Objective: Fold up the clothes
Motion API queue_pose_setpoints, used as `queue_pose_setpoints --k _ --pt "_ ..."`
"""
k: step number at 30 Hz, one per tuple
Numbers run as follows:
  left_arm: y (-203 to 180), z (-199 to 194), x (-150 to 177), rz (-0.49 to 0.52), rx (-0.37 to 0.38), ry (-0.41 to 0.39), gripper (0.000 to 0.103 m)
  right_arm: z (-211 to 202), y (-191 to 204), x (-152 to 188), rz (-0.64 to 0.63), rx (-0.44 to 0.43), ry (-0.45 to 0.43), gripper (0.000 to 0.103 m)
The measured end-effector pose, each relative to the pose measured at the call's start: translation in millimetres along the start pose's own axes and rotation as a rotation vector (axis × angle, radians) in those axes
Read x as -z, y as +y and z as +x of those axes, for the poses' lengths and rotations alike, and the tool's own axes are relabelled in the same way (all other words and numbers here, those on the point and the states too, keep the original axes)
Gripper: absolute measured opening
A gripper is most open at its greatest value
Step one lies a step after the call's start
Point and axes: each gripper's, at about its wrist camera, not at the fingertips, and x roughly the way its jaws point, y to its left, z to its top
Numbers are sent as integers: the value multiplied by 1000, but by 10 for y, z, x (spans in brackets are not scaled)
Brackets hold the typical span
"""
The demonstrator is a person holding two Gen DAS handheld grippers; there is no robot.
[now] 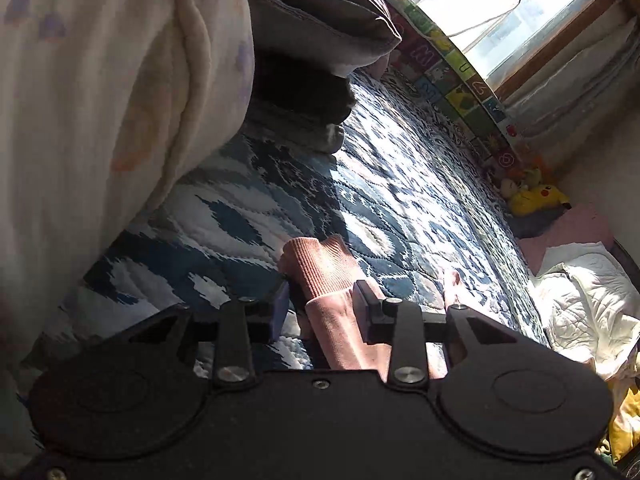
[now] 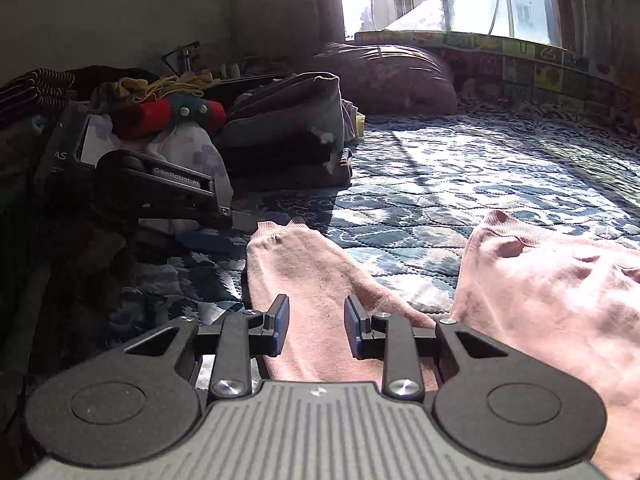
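Pink sleeve cuff is seen between the spread jaws of the left gripper, unpinched. One pink garment is spread on the blue quilt; its sleeve lies under the parted right gripper. One yellow plush is seen by the wall.

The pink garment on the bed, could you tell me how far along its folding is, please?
Done: nothing looks folded; the pink garment lies spread on the blue quilt. In hand: the left gripper straddles the ribbed cuff; the right gripper is open over the sleeve. Left: every fold.
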Motion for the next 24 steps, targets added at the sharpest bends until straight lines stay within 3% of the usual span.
queue_pose_setpoints --k 6,11,16,21,24 --pt "20 269 60 -40 18 -21 30 368 -297 22 55 18 88 25" --pt "-60 301 120 63 -1 -24 29 388 -353 81 87 16 81 24" --pt "-356 355 219 250 -111 -33 6 332 -329 58 87 21 66 24" --pt "-522 -136 275 249 -76 -198 5 -95 -215 112 44 -39 17 24" --pt "-549 -400 294 254 -87 -245 5 -371 -119 243 -27 -81 2 24"
